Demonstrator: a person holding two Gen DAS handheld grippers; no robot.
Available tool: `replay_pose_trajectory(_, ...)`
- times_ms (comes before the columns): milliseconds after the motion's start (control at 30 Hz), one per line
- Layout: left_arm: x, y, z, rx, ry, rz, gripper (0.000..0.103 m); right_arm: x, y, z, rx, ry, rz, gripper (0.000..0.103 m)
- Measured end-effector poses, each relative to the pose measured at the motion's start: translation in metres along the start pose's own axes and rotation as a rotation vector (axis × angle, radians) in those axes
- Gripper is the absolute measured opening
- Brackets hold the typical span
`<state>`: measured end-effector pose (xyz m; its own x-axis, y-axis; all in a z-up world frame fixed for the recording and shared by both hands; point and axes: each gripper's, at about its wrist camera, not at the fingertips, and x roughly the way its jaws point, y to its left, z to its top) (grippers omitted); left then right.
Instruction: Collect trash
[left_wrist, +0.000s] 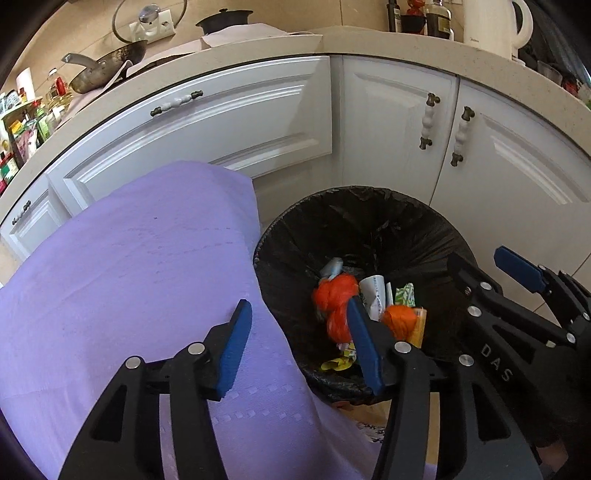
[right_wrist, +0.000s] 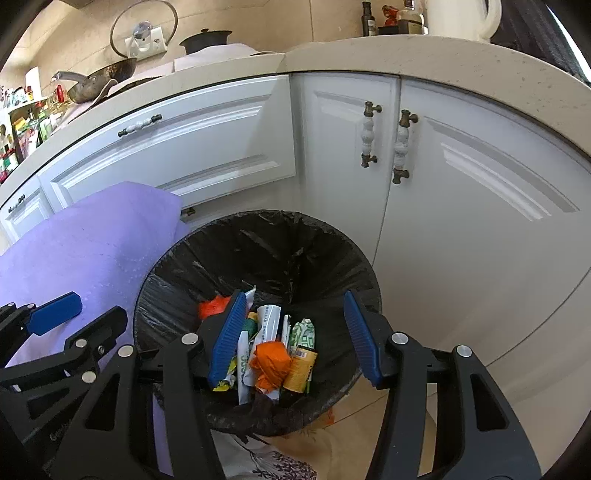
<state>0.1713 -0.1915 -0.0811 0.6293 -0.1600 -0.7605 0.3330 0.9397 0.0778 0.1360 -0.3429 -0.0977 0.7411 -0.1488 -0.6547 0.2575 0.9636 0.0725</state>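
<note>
The trash (right_wrist: 273, 354) lay at the bottom of the bin (right_wrist: 258, 229), which was lined with a black bag: orange crumpled wads, a white paper piece, a green-and-white wrapper and a small yellow container, all heaped together. They were low in the middle of the bag, probably because they were dropped from straight above.

The right tongs (right_wrist: 291, 332) hung over the mouth of the bin, open, with nothing between the blue pads; in my judgement this is the place from which a piece is let fall. The left tongs (left_wrist: 299, 343) were also open and empty, a little to the side. One finger was over the bin's rim, the other over a lilac sheet (left_wrist: 129, 266) that lay just beside the bin and hid the floor there. Both tongs pointed down at a slope toward the opening.

The bin stood on the floor, close against the white cabinet doors (right_wrist: 461, 184). Above them ran the tabletop (right_wrist: 406, 55), carrying a pan (right_wrist: 96, 83), a glass lid (right_wrist: 144, 29), bottles and a white kettle (left_wrist: 495, 26). Whether more trash waited elsewhere, these views did not show.
</note>
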Motion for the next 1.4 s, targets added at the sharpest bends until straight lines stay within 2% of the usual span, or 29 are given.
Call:
replay_pose_trajectory(233, -0.015, 0.010, -0.004, -0.036, -0.039, 0.007, 0.058, -0.024, 0.001, -0.002, 0.019, -0.016, -0.013, 0.054)
replay_pose_trajectory(500, -0.047, 0.025, -0.012, -0.058, -0.101, 0.024, 0.063, -0.072, 0.015, -0.002, 0.008, -0.075, -0.017, 0.055)
replay_pose_trajectory(600, -0.065, 0.031, -0.016, -0.062, -0.141, 0.032, 0.067, -0.092, 0.020, -0.003, 0.011, -0.106, -0.016, 0.059)
replay_pose_trajectory(667, -0.080, 0.036, -0.020, -0.065, -0.174, 0.037, 0.073, -0.109, 0.026, -0.005, 0.005, -0.126, -0.016, 0.060)
replay_pose_trajectory(767, -0.096, 0.042, -0.025, -0.069, -0.209, 0.047, 0.075, -0.126, 0.032, -0.009, -0.005, -0.146, -0.016, 0.062)
replay_pose_trajectory(833, -0.107, 0.048, -0.031, -0.072, -0.228, 0.050, 0.077, -0.139, 0.035, -0.012, -0.008, -0.163, -0.016, 0.066)
replay_pose_trajectory(1200, -0.154, 0.071, -0.058, -0.096, -0.290, 0.063, 0.082, -0.187, 0.043, -0.026, -0.024, -0.210, -0.031, 0.068)
replay_pose_trajectory(1400, -0.167, 0.076, -0.067, -0.092, -0.306, 0.063, 0.084, -0.201, 0.045, -0.035, -0.032, -0.221, -0.039, 0.069)
